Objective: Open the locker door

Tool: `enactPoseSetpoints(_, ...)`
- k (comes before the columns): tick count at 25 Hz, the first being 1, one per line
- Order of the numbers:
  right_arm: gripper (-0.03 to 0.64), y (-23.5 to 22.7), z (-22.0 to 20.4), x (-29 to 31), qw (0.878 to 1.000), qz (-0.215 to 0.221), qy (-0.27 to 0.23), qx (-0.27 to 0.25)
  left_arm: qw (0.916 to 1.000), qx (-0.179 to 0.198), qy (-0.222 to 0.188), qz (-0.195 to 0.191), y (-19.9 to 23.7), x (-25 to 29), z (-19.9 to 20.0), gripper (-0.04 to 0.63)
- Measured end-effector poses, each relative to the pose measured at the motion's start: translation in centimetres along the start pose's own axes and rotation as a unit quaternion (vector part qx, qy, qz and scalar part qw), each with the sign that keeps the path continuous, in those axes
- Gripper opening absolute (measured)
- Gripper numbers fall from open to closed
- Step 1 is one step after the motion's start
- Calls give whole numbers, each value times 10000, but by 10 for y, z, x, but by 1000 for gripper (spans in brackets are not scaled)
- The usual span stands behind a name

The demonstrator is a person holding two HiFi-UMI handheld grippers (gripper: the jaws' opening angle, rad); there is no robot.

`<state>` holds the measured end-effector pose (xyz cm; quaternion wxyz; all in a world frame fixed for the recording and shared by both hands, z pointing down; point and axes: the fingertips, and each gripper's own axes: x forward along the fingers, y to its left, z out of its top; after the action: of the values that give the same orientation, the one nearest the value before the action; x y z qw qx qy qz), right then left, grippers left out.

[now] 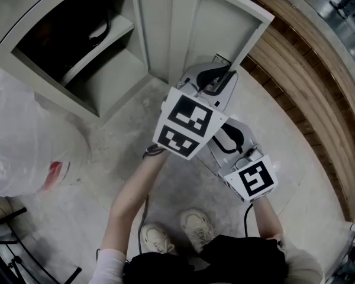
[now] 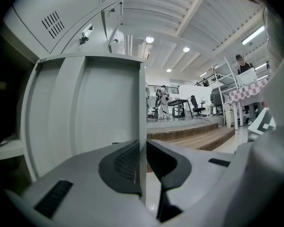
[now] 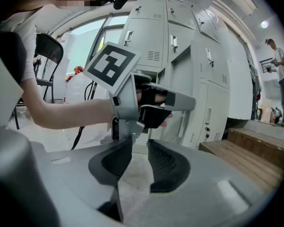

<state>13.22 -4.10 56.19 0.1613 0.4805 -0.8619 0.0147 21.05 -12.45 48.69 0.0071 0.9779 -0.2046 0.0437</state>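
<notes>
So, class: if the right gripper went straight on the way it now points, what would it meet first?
Probably the left gripper, clamped on the locker door edge, straight ahead of the open right gripper; depth is unclear.

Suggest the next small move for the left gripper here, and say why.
Probably swing the door a little wider: the left gripper is clamped on its free edge, the door stands out from the locker front, and the right gripper is open and empty.

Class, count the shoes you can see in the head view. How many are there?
2. The left shoe sits at bottom centre; the right shoe is just beside it, slightly higher up. No others appear hidden.
</notes>
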Motion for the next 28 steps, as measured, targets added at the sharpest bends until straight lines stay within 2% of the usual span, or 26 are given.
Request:
enactPoseSetpoints(7, 103, 3, -7, 0, 9999, 35, 74, 68, 9997, 176, 144, 10, 5, 19, 1, 52)
enactPoseSetpoints(15, 103, -3, -6, -1, 10000, -39, 54, 63, 9995, 172, 257, 109, 13, 38, 3, 51)
enactPoseSetpoints(19, 103, -2, -3, 2, 10000, 11, -25, 12, 9994, 208, 238, 171, 14, 39, 2, 52)
enactPoseSetpoints(28, 103, -21, 10, 4, 9996, -159, -242, -35, 9983, 389, 380, 187, 28, 66, 4, 51)
